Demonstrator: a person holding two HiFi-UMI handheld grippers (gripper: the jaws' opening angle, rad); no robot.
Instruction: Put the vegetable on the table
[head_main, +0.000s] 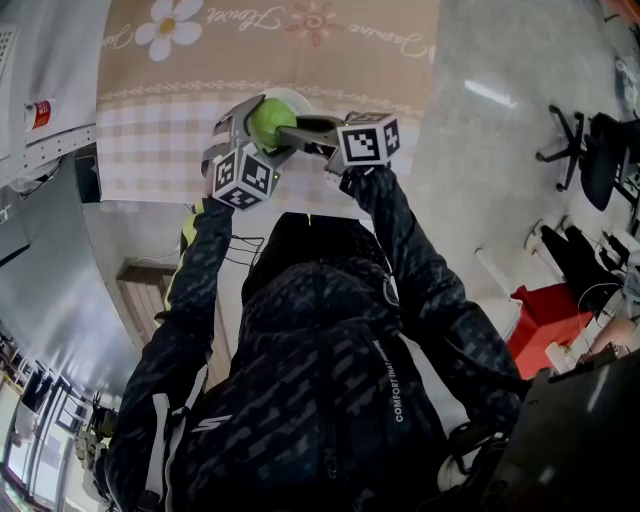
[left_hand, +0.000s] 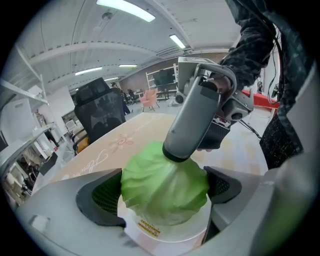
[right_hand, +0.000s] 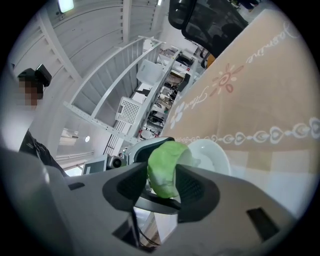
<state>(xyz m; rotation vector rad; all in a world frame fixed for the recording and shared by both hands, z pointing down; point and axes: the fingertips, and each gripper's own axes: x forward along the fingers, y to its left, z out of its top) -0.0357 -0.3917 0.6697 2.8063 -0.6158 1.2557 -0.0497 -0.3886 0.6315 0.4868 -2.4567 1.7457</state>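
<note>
A green cabbage (head_main: 268, 122) sits in a white bowl (head_main: 290, 98) held above the near edge of the beige flowered tablecloth (head_main: 330, 60). My left gripper (head_main: 258, 128) is shut on the bowl (left_hand: 170, 232), one jaw on each side of its wall, with the cabbage (left_hand: 162, 185) heaped on top. My right gripper (head_main: 292, 135) reaches in from the right and is shut on the cabbage (right_hand: 164, 167), its pads against both sides. One of its fingers (left_hand: 192, 125) lies across the top of the cabbage. The bowl (right_hand: 212, 157) shows just behind the cabbage.
The table stretches away ahead of the bowl. Black office chairs (head_main: 590, 150) and a red box (head_main: 545, 315) stand on the floor to the right. A black chair (left_hand: 100, 107) stands at the table's far side. White shelving (right_hand: 150, 85) lies beyond the table.
</note>
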